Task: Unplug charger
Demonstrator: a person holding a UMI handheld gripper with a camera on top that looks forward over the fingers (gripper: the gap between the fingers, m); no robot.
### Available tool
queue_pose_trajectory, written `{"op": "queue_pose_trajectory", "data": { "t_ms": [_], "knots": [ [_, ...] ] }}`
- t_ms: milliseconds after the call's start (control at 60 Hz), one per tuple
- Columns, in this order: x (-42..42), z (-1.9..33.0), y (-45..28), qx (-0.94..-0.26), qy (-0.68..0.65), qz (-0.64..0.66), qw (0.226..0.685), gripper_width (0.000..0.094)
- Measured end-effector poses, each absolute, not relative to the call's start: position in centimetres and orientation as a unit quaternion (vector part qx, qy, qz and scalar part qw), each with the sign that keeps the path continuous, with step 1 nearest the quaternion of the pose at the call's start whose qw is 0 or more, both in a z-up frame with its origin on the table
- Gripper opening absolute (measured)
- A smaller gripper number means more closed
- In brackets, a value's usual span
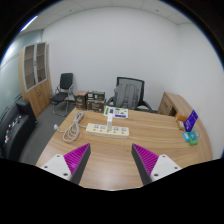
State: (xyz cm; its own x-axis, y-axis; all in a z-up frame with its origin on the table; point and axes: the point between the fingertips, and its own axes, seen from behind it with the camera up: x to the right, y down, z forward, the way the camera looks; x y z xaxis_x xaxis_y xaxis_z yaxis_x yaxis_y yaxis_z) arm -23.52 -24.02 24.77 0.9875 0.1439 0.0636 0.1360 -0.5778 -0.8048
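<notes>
— Hand-held gripper first: where does it stand?

— High above the near side of the tabletop, fingers spread wide with nothing between them. Both purple pads show bare.

— And the charger?

— Take the white power strip as the landmark. It lies flat near the middle of the tabletop, well beyond the fingertips. Something small and pale sits just behind the strip, on its far side; that may be the charger, though it is too small to be sure, and I cannot tell whether it is plugged in. A coiled pale cable lies beside the strip's left end.

— So which step is this?

— The approach, I'd judge. No contact yet; the unplugging itself has not begun.

— What does the next move ask for?

— Travel forward and down toward the strip, then line the open fingers up on either side of the plug body. The strip looks loose on the tabletop, so a pull could lift it along; pulling straight out of the socket seems wisest.

— Anything else nearby?

— A blue box far to the strip's right, and an office chair behind it.
</notes>
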Motion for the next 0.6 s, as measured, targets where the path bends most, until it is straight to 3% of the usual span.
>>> {"op": "queue_pose_trajectory", "data": {
  "t_ms": [367,600],
  "knots": [
    [-25.2,18.0,-19.3,-0.906,-0.053,-0.024,0.419,0.0863],
    [-28.1,12.9,-8.6,-0.89,-0.032,-0.012,0.455,0.0859]
  ]
}}
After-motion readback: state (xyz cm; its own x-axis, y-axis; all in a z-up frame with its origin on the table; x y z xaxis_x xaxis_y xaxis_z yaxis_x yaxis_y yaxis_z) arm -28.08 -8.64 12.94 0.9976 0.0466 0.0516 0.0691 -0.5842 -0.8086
